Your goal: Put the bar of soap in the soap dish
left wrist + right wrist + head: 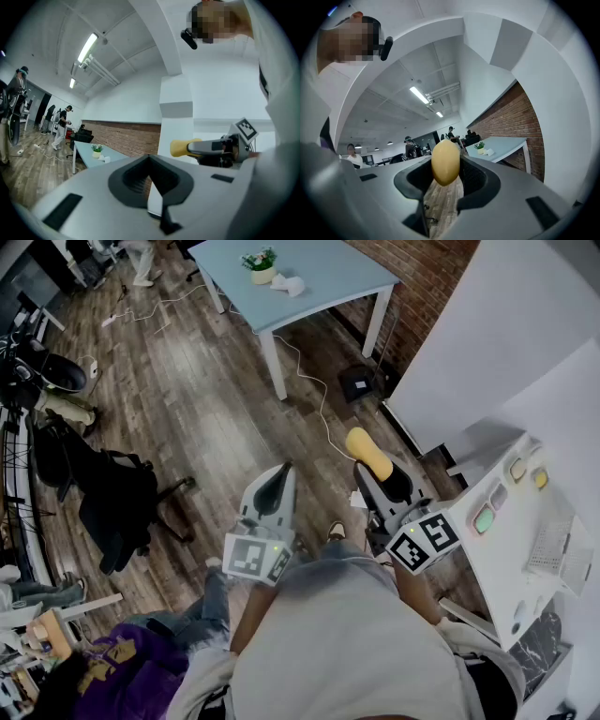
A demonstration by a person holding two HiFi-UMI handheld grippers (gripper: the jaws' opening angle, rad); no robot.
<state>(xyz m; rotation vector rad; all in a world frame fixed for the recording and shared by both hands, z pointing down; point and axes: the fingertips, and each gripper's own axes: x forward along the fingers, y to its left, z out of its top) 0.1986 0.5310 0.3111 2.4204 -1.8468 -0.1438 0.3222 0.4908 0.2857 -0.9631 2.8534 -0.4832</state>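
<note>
A yellow oval bar of soap [367, 452] sticks out from the tips of my right gripper [377, 469], which is shut on it in mid-air over the wooden floor. The right gripper view shows the soap [446, 162] pinched upright between the dark pads. My left gripper [280, 474] hovers beside it on the left, jaws together and empty. From the left gripper view, the right gripper [220, 148] and its soap [180, 147] are off to the right. A white slotted dish [549, 549] lies on the white counter [497, 568] at the right.
Small coloured items [484, 518] lie on the counter near its left edge. A light-blue table [309, 277] with a potted plant [260, 264] stands ahead by a brick wall [422, 277]. A black office chair [112, 498] is at the left. A white cable [314, 395] trails across the floor.
</note>
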